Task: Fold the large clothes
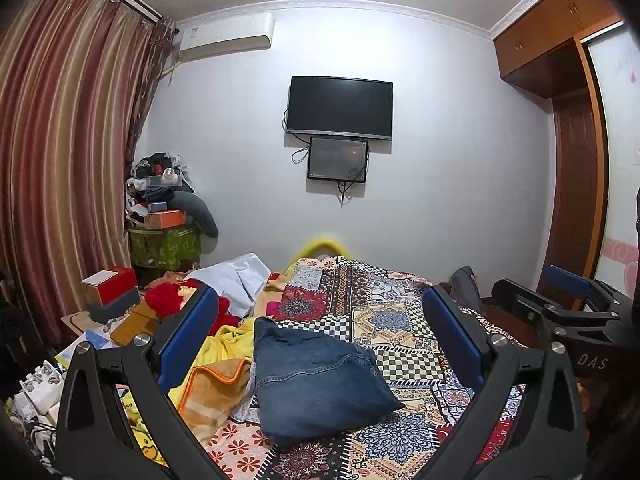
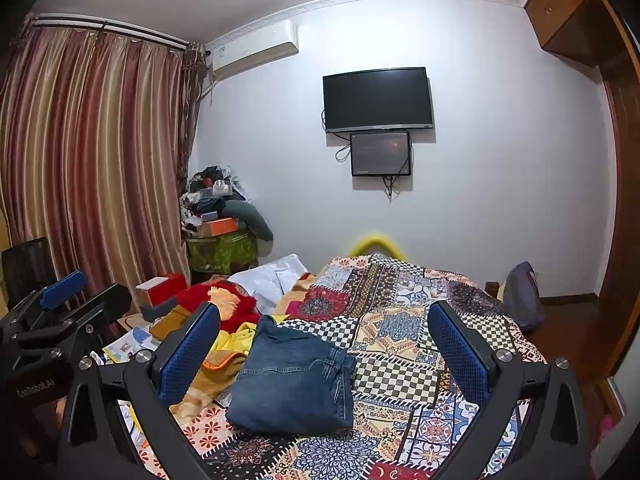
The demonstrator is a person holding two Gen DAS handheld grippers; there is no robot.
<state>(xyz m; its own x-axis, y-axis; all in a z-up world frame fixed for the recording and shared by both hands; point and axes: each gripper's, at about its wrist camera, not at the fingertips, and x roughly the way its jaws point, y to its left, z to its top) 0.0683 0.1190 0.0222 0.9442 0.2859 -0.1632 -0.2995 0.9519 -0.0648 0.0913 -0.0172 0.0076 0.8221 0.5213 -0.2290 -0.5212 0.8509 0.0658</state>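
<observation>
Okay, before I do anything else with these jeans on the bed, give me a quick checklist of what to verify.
1. Left tool open and empty: ok.
2. Right tool open and empty: ok.
3. Jeans folded into a compact bundle: ok.
4. Jeans resting fully on the patchwork bedspread: ok.
5. Jeans free of the yellow blanket beside them: cannot tell, edges meet.
6. Fold edges aligned underneath: cannot tell, hidden.

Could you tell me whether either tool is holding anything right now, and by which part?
Nothing: the left tool and right tool are open above the folded jeans.
</observation>
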